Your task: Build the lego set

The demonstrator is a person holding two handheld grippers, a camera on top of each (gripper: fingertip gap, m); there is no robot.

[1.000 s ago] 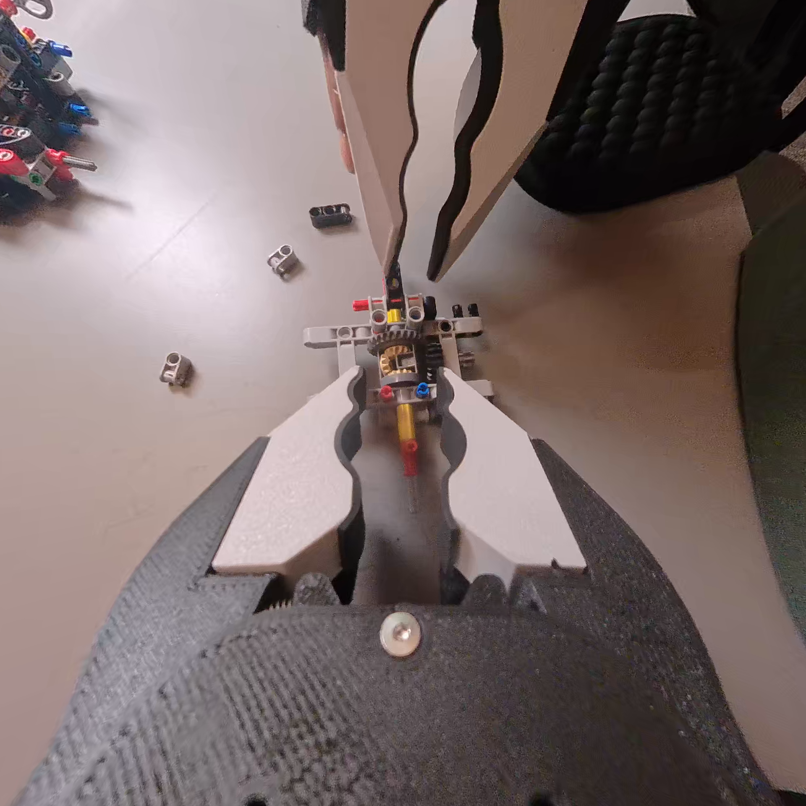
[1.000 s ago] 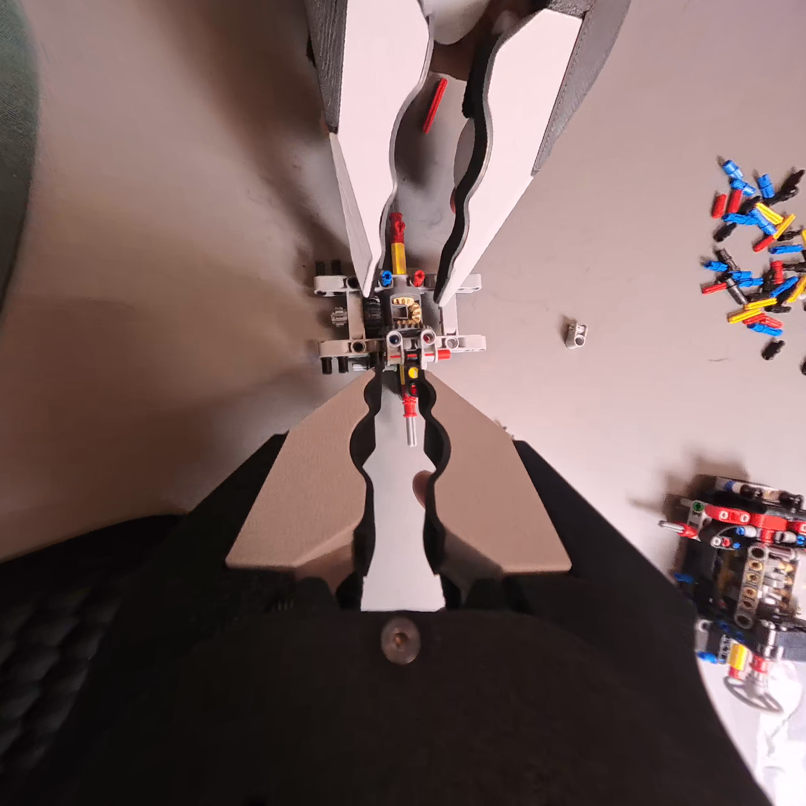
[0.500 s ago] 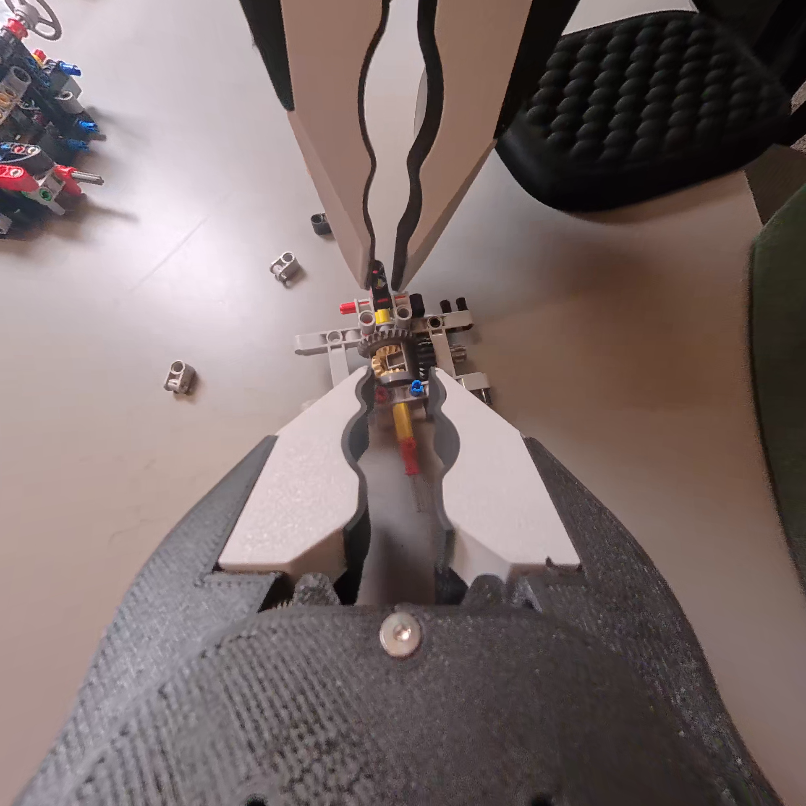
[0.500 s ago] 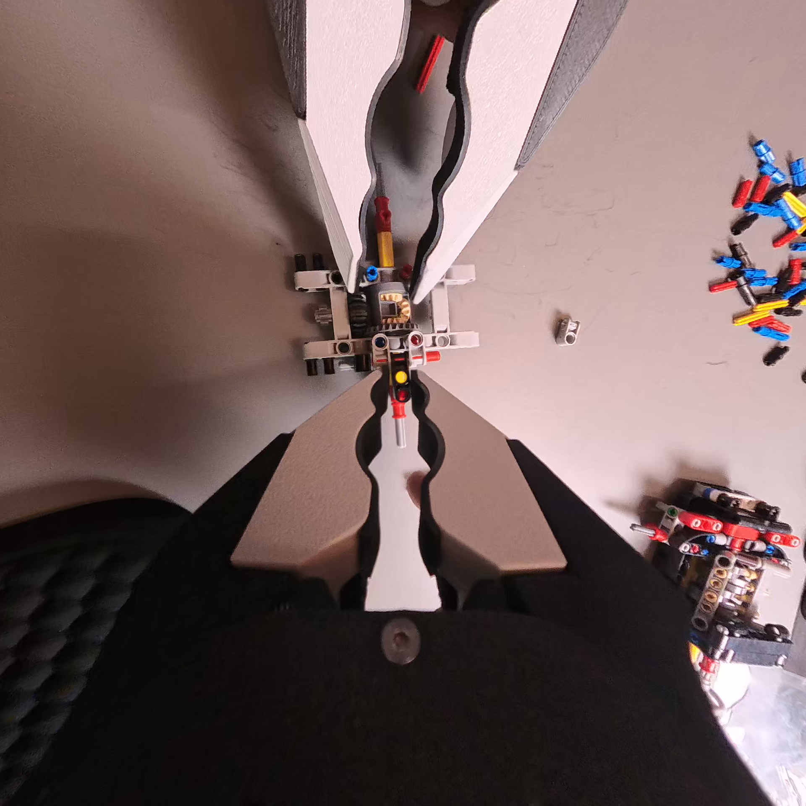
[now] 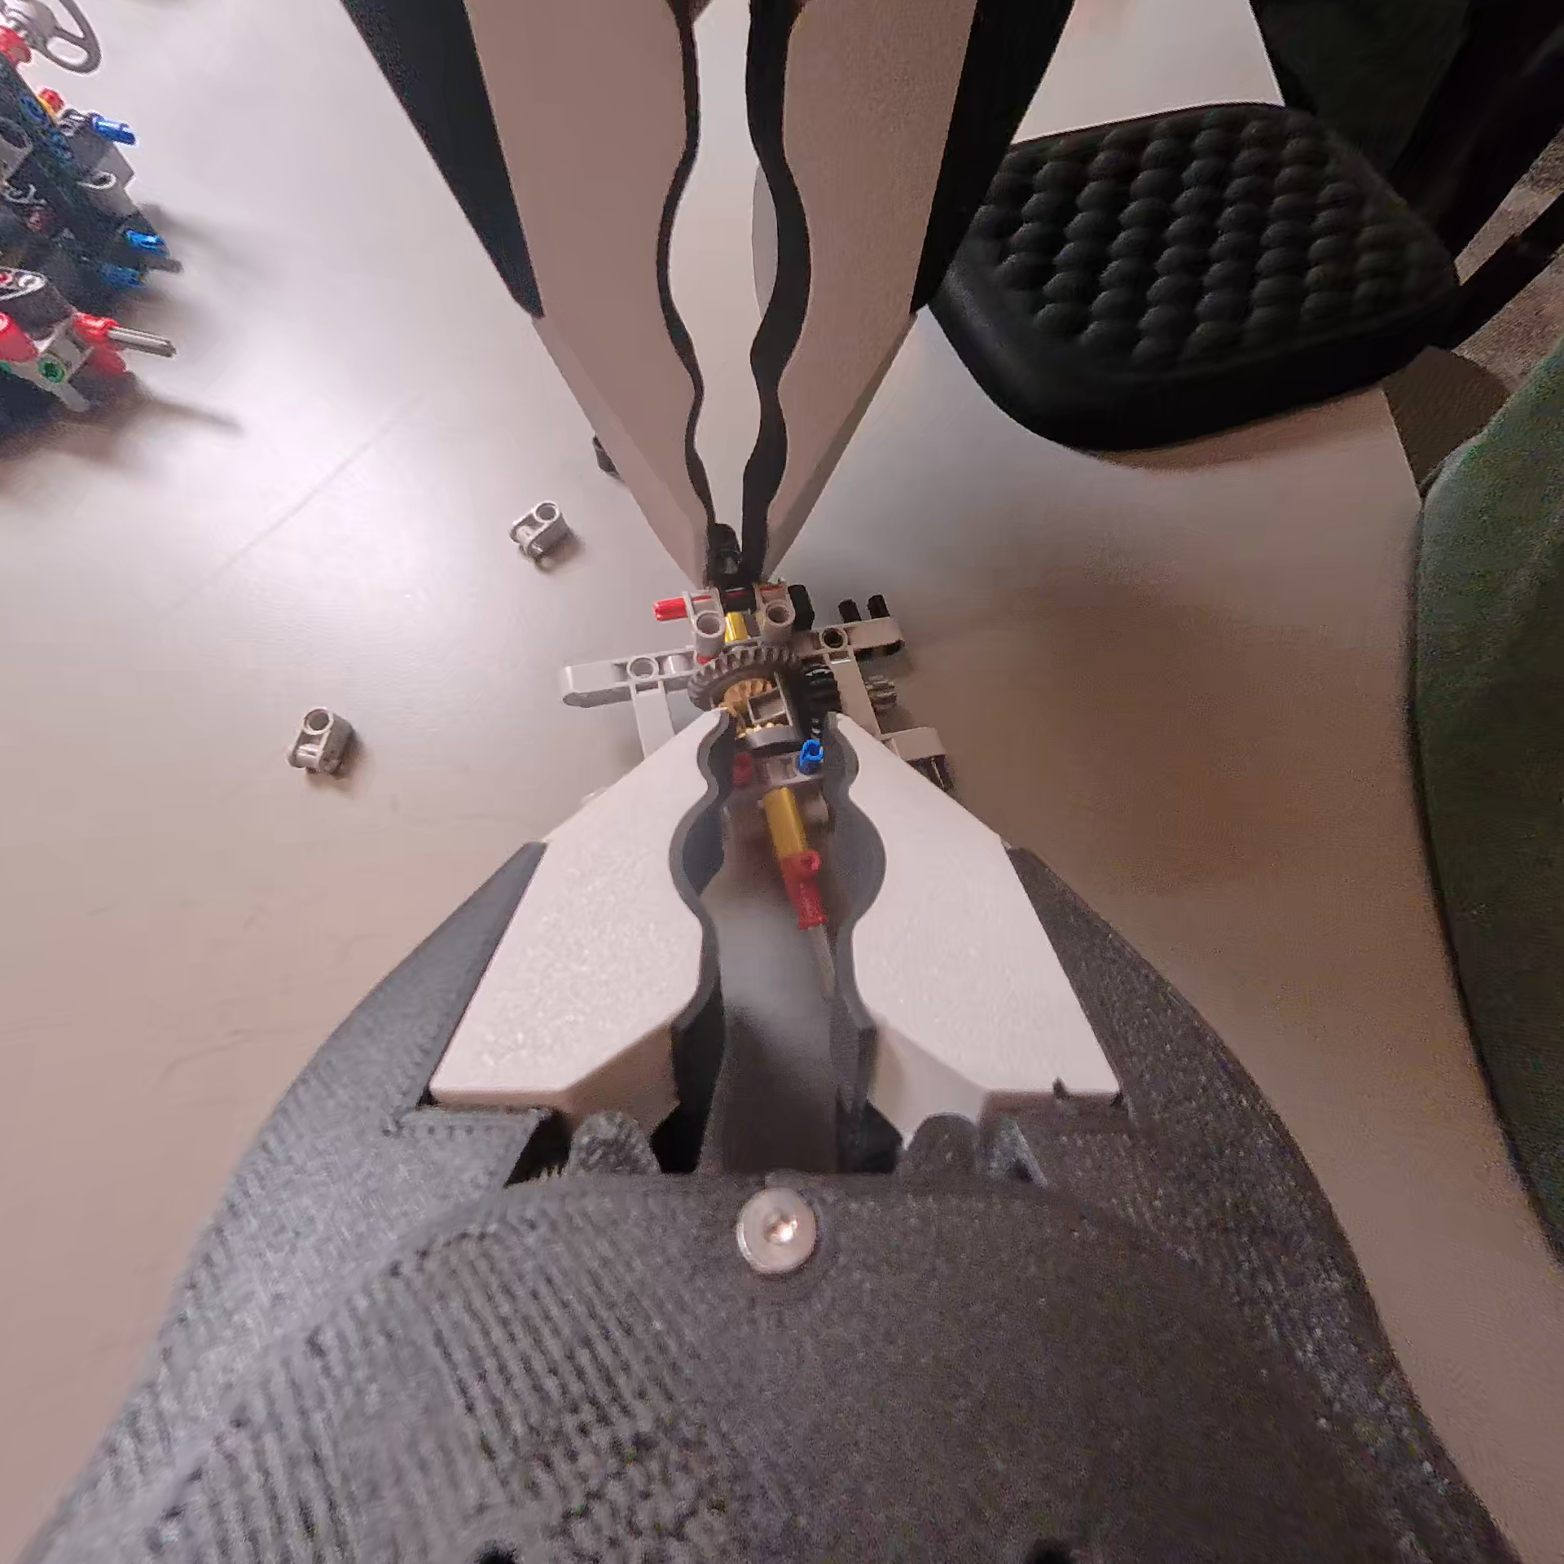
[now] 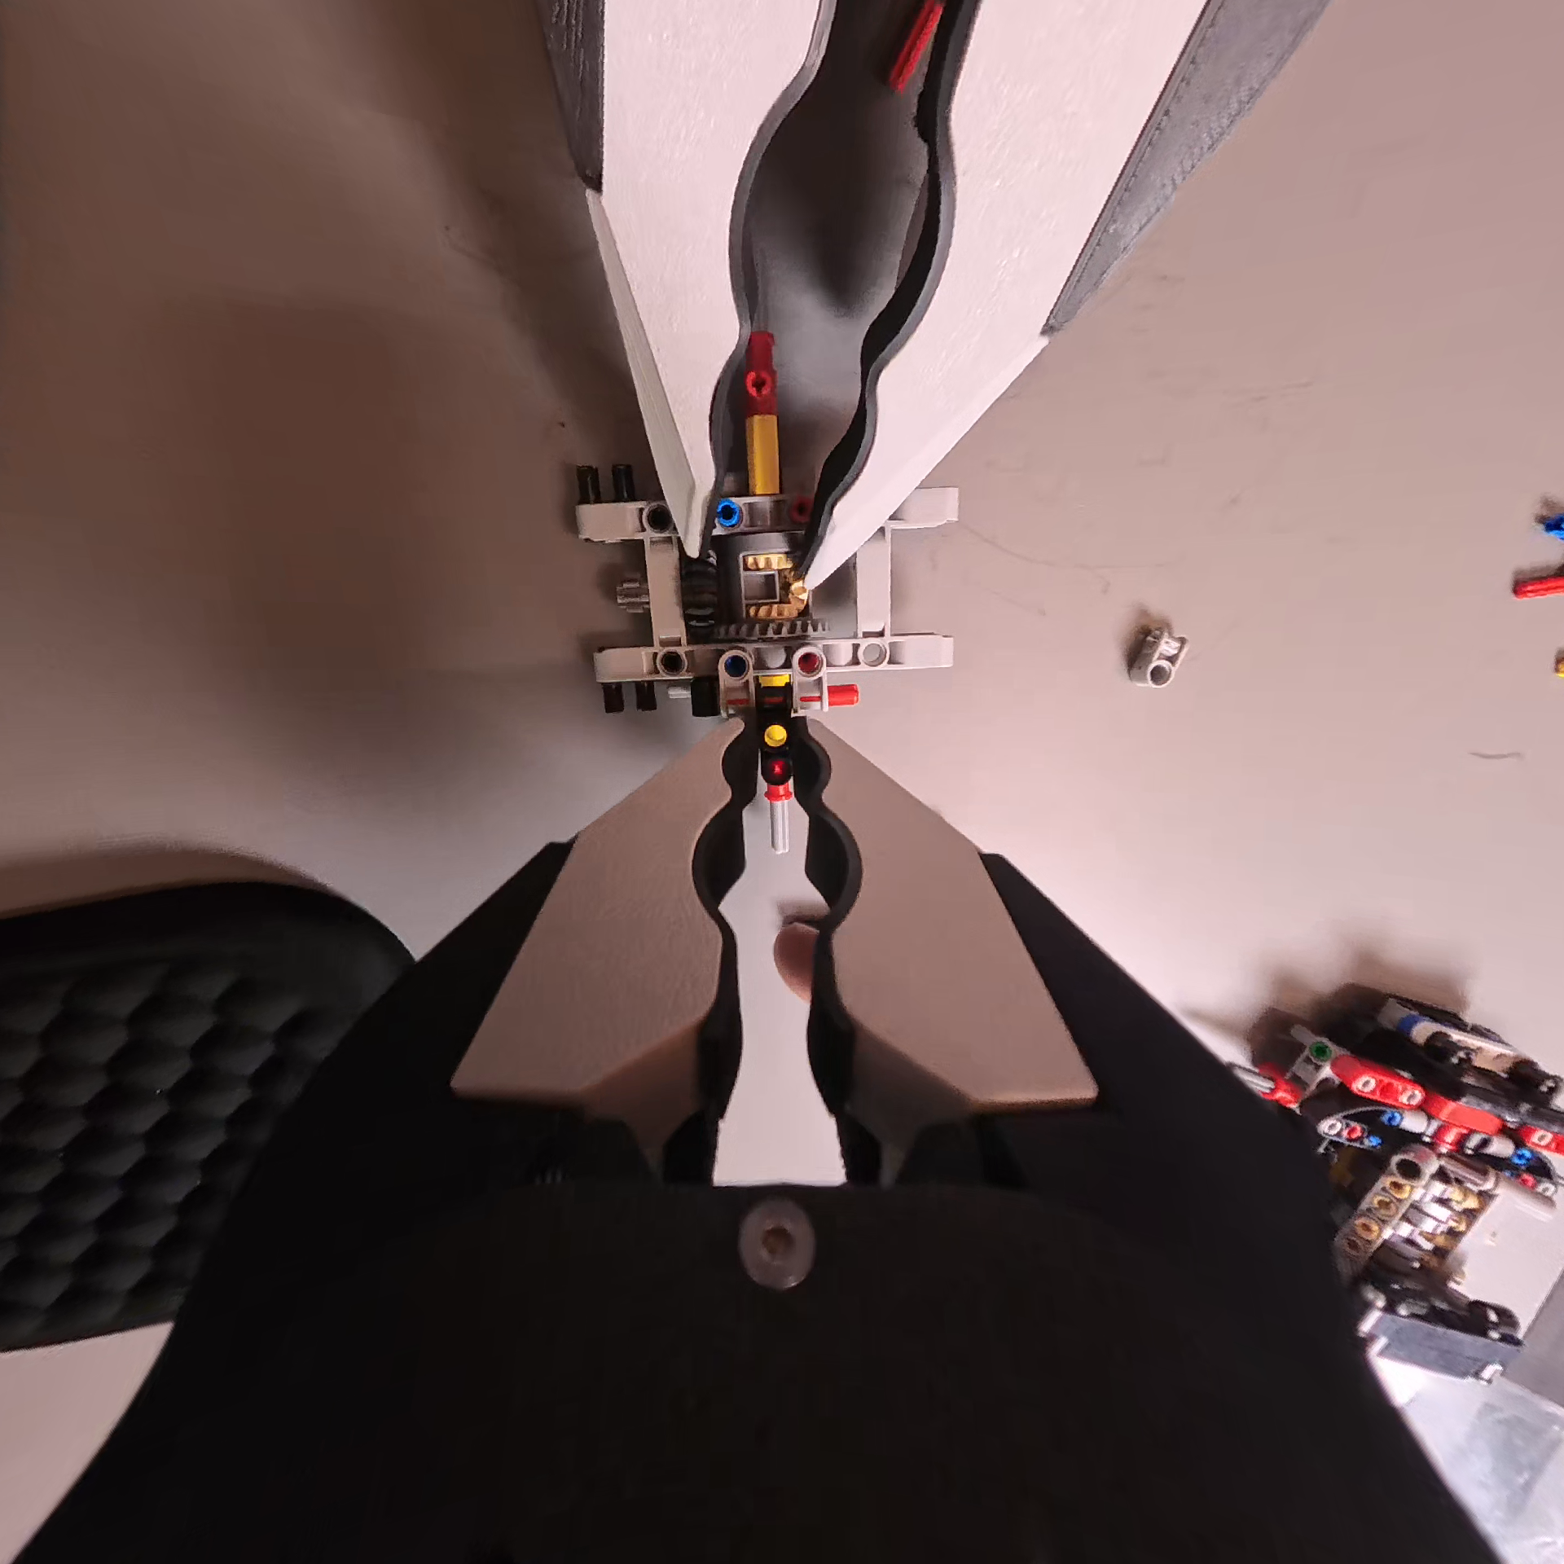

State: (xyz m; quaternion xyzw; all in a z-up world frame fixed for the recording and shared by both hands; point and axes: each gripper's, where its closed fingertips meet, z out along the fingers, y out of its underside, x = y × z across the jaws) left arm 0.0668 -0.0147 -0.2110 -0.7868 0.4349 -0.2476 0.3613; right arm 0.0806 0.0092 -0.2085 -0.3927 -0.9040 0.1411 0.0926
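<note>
A grey lego frame point(image 5: 626, 673) with a differential gear point(image 5: 745, 677) and a yellow axle with a red bush point(image 5: 783, 825) lies on the beige table. My left gripper point(image 5: 783, 729) is shut on the differential housing, and the axle runs back between its fingers. My right gripper point(image 6: 776, 724) is shut on a black connector point(image 6: 773, 745) with a short pin, at the opposite side of the frame point(image 6: 880, 653). In the left wrist view the right gripper point(image 5: 732, 554) comes in from above. In the right wrist view the left gripper point(image 6: 749, 567) straddles the tan gears.
Loose grey connectors lie left of the frame point(image 5: 542, 531) point(image 5: 320, 751) and right of it point(image 6: 1158, 656). A part-built model point(image 6: 1430, 1134) sits at one side, coloured pins point(image 6: 1540, 584) beyond it. A black chair seat point(image 5: 1185, 254) stands past the table edge. The grippers are tip to tip, or close to it. The part-built model point(image 6: 1430, 1134) is about 20 cm from my right fingertips.
Both grippers have closed in on the frame from opposite sides. The left fingers slid forward over the differential, and the right fingers narrowed onto the black connector.
</note>
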